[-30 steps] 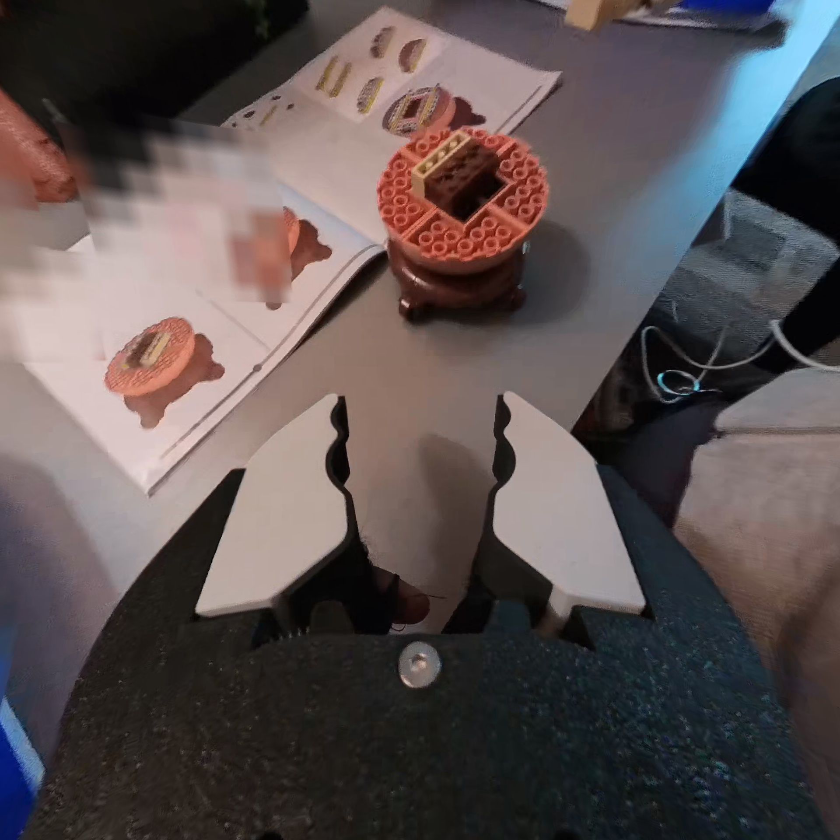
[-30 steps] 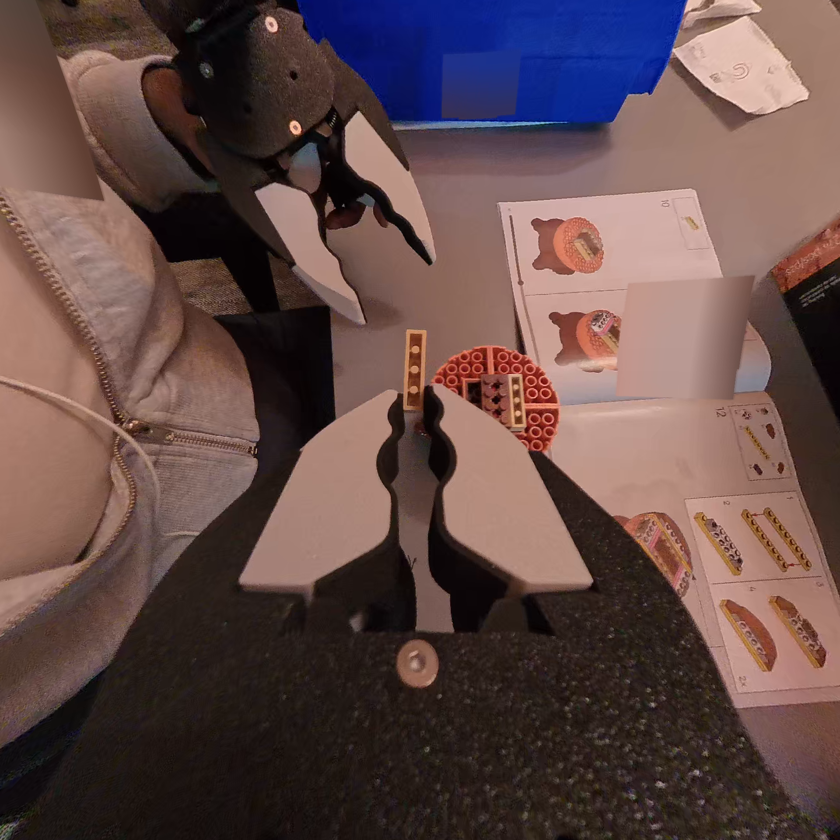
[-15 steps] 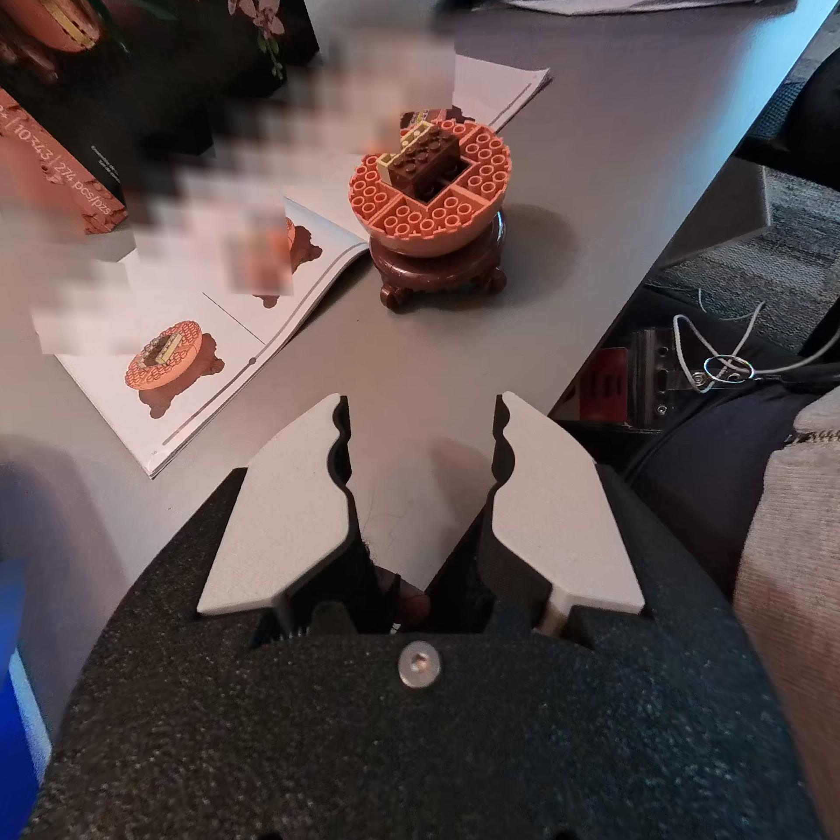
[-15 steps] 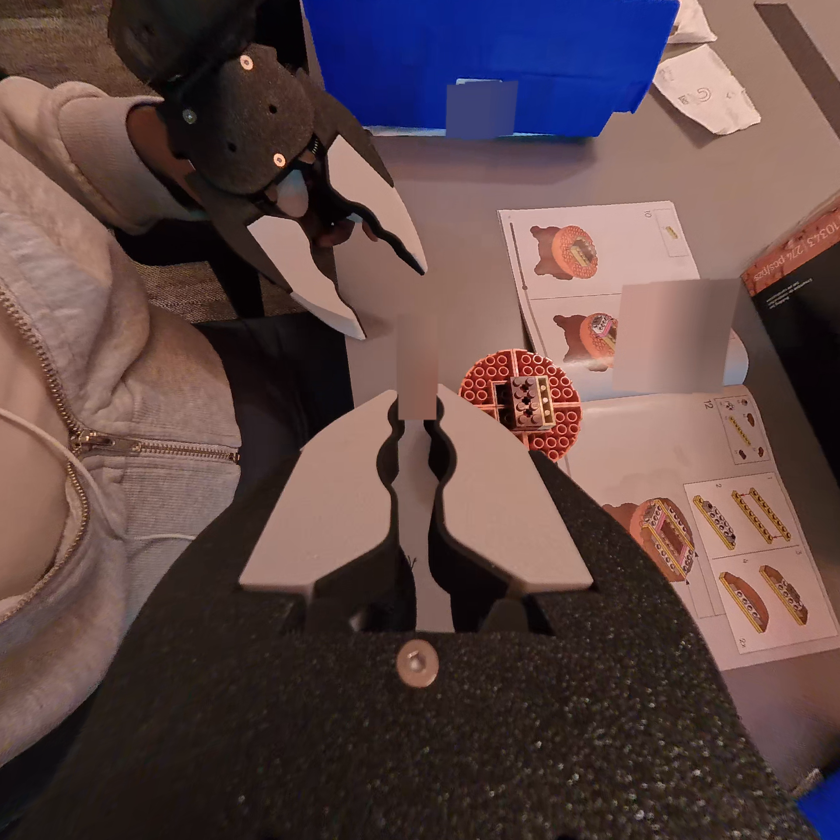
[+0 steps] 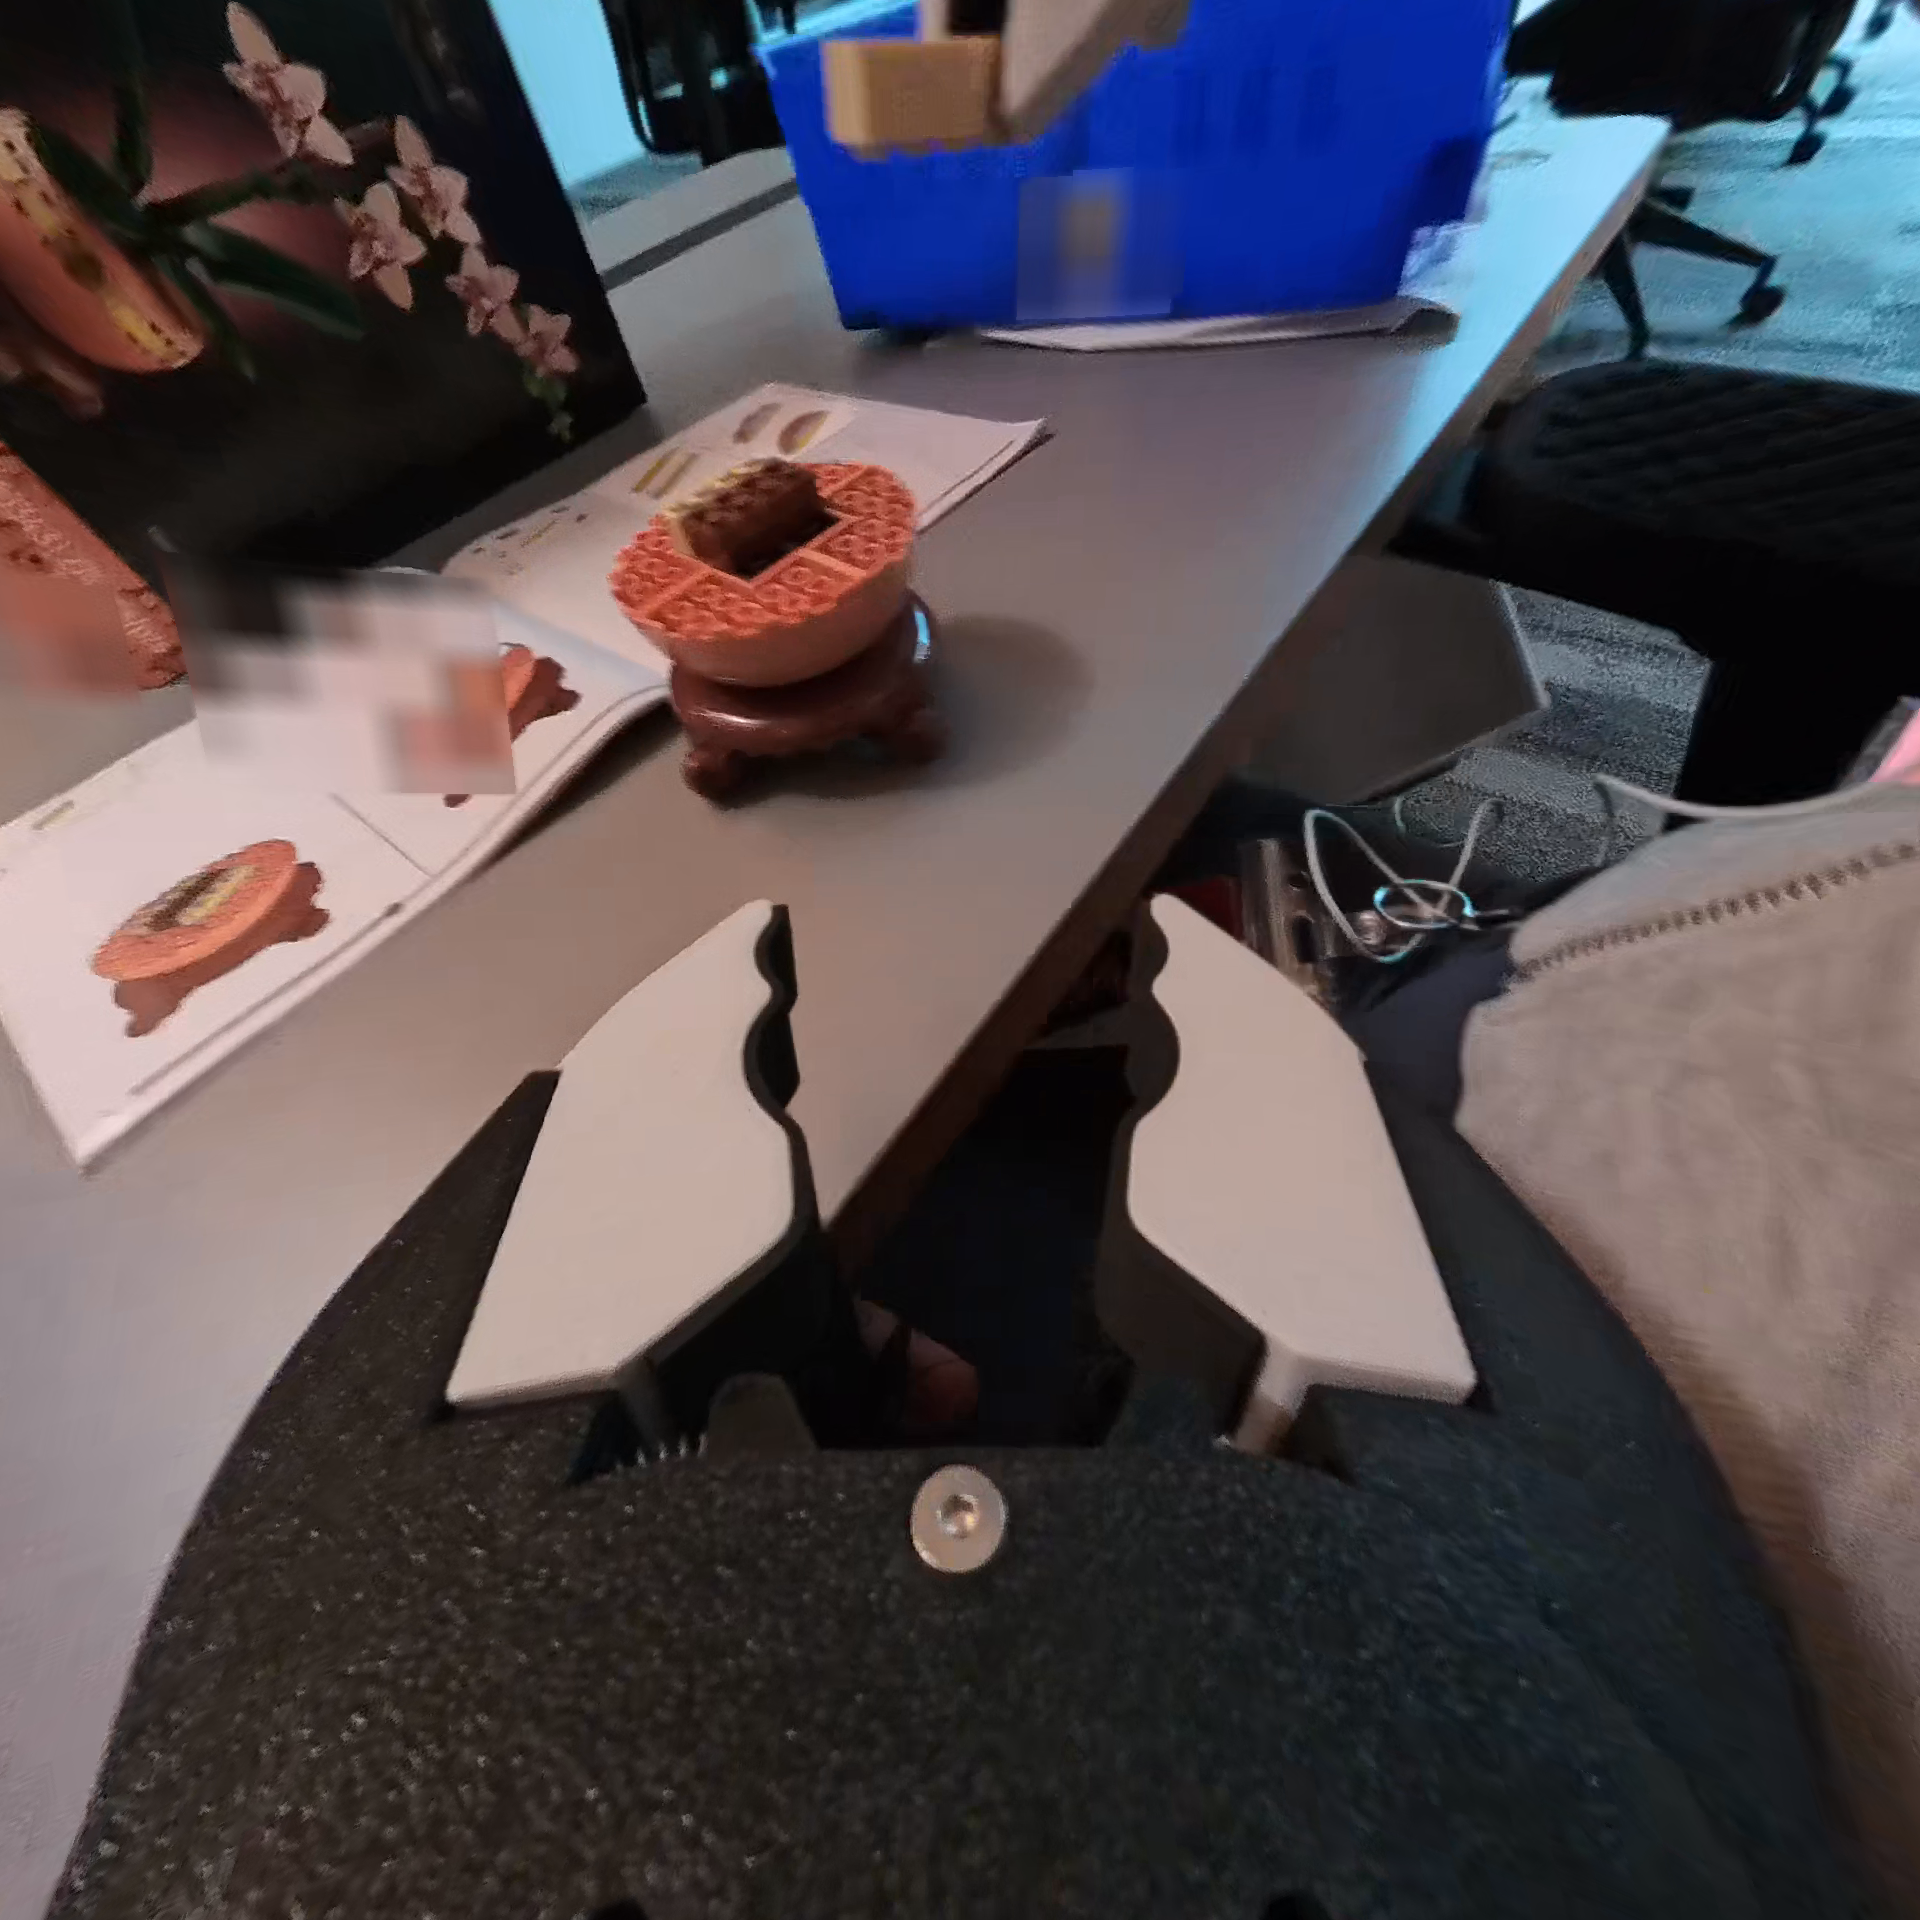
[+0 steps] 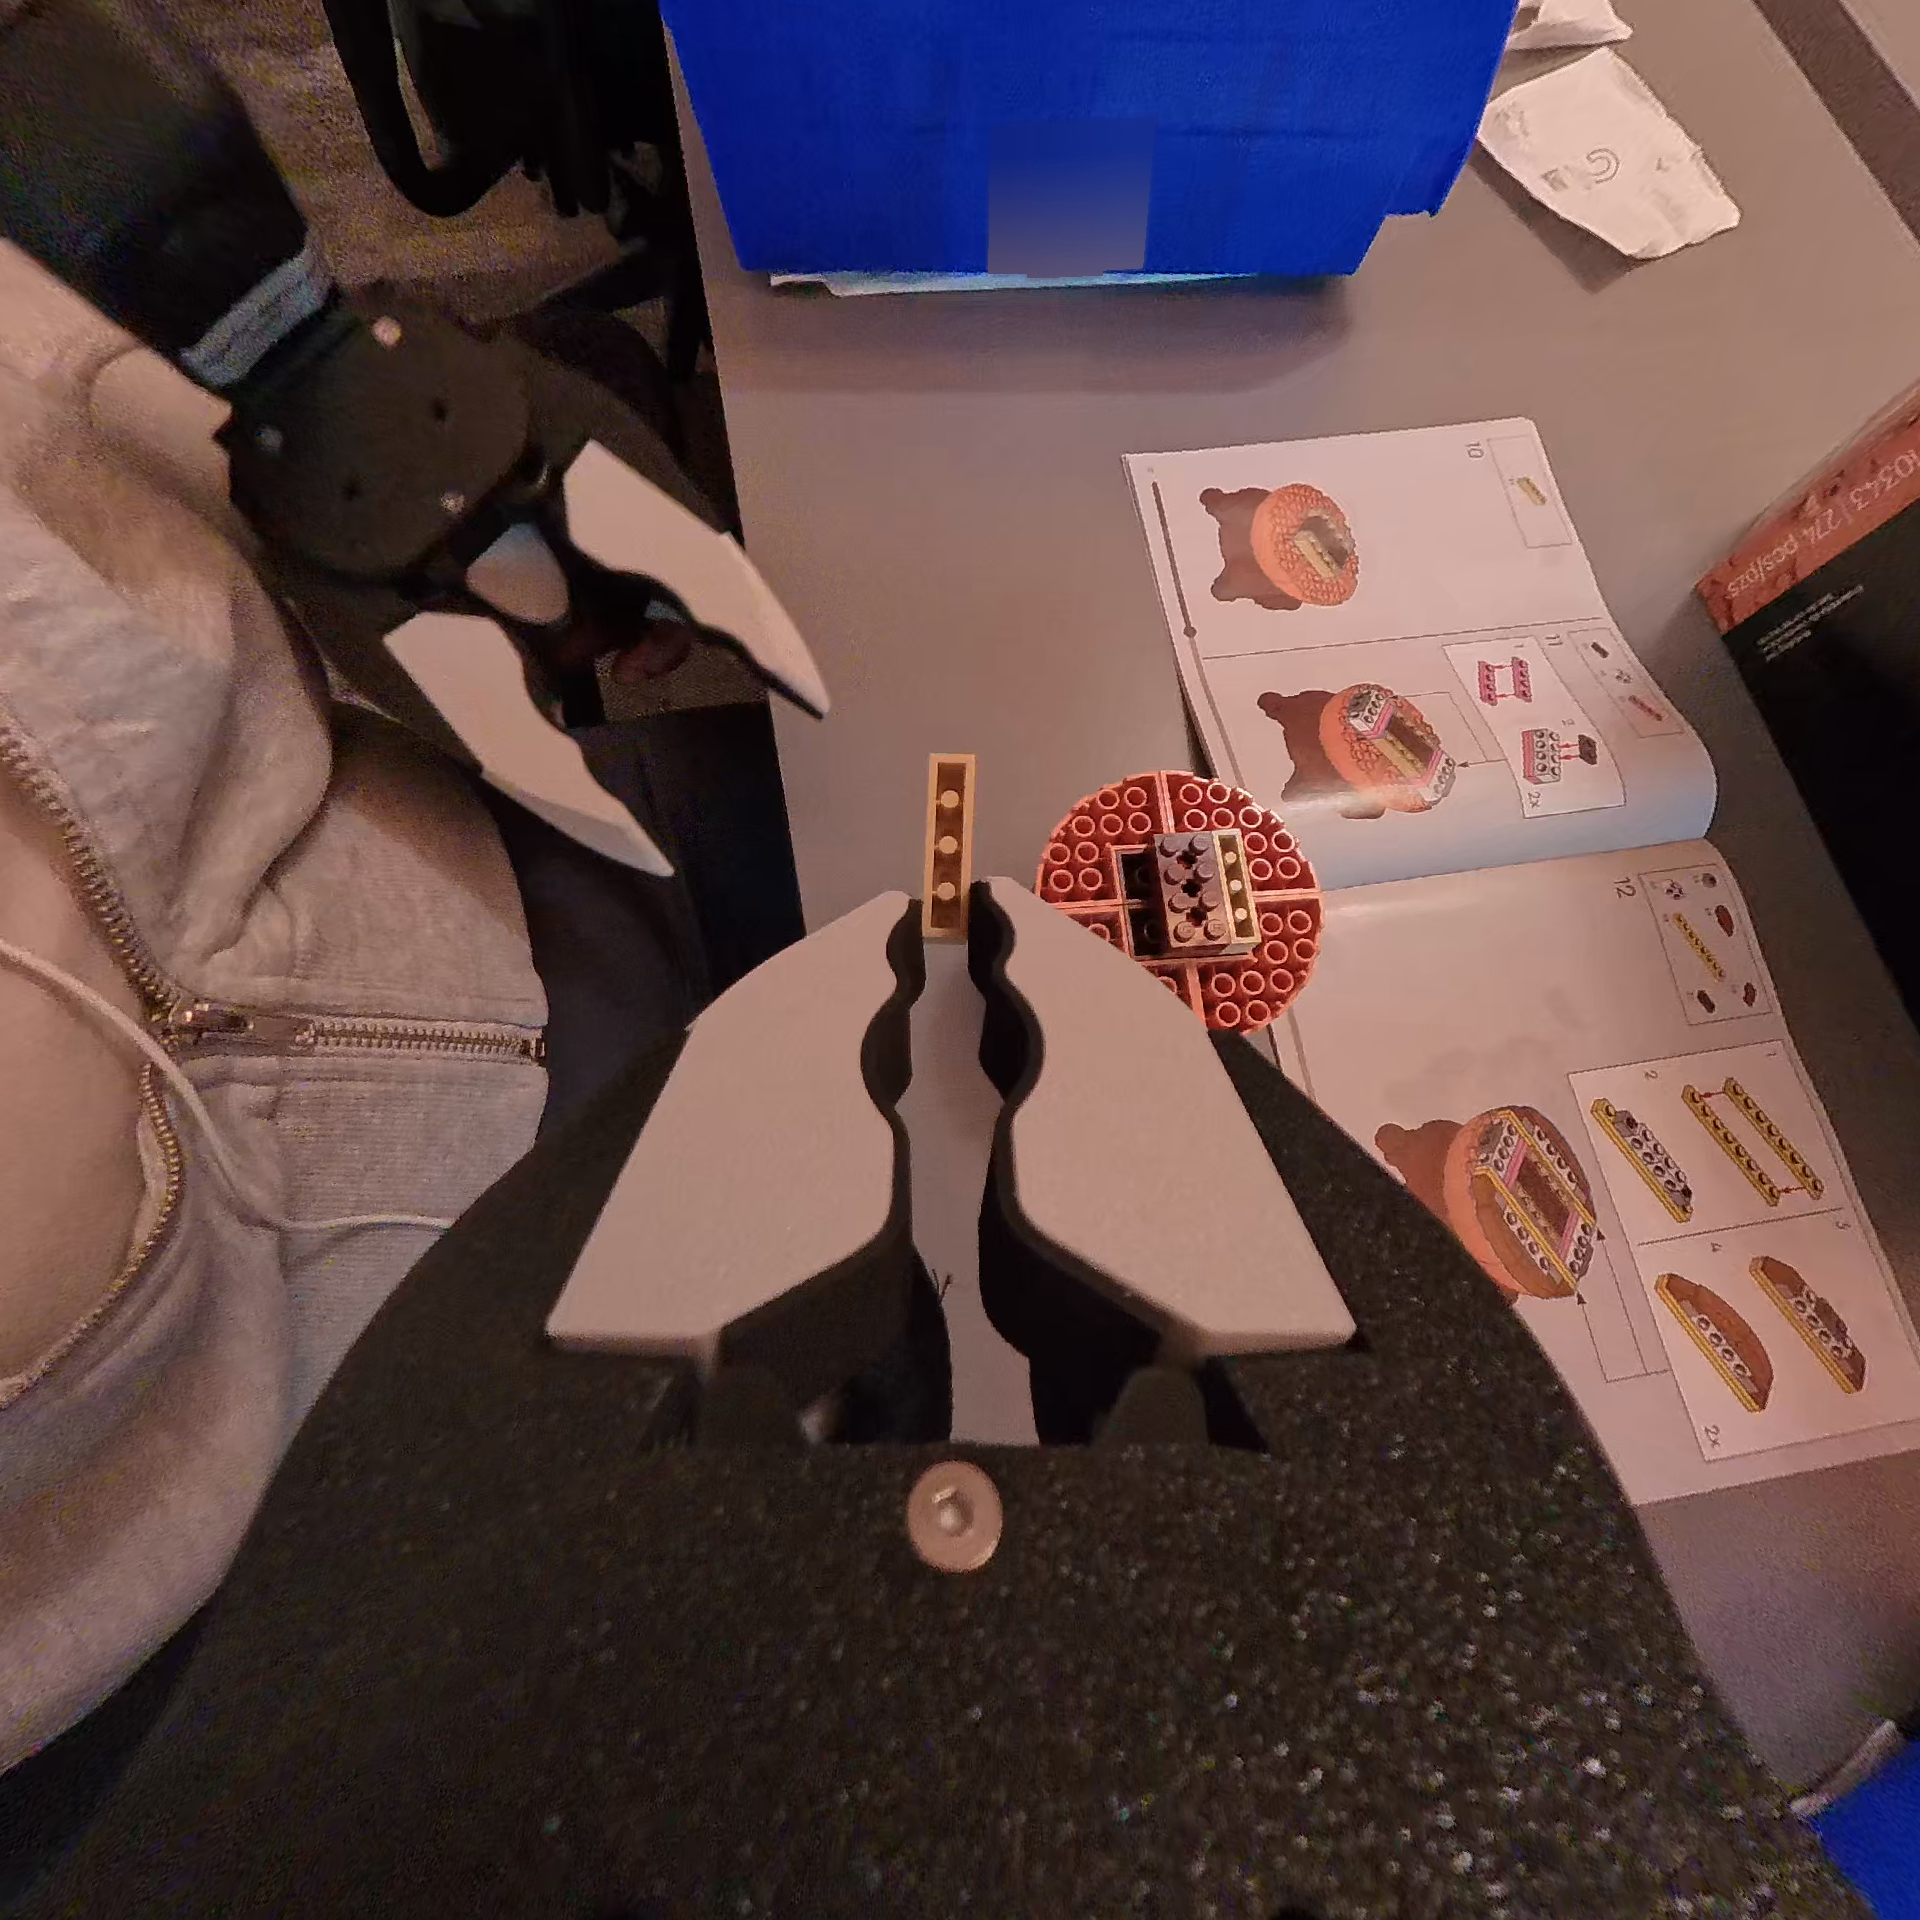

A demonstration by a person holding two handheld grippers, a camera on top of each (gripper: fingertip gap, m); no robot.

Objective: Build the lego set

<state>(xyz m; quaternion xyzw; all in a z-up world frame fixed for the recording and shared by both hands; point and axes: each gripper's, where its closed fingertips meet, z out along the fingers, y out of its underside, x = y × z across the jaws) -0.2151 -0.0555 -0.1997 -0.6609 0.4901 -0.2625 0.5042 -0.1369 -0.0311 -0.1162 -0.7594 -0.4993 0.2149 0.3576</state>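
Left wrist view: my left gripper (image 5: 966, 935) jaws spread wide, holding nothing, straddling the grey table (image 5: 1195, 499) edge; round terracotta lego pot (image 5: 769, 592) on its brown stand ahead, slightly left, touching the open instruction booklet (image 5: 239, 935). Right wrist view: my right gripper (image 6: 948, 914) jaws clenched on one end of a tan lego plate (image 6: 950, 831), which points forward; pot just right of the tips; blue bin (image 6: 1081, 125) far ahead.
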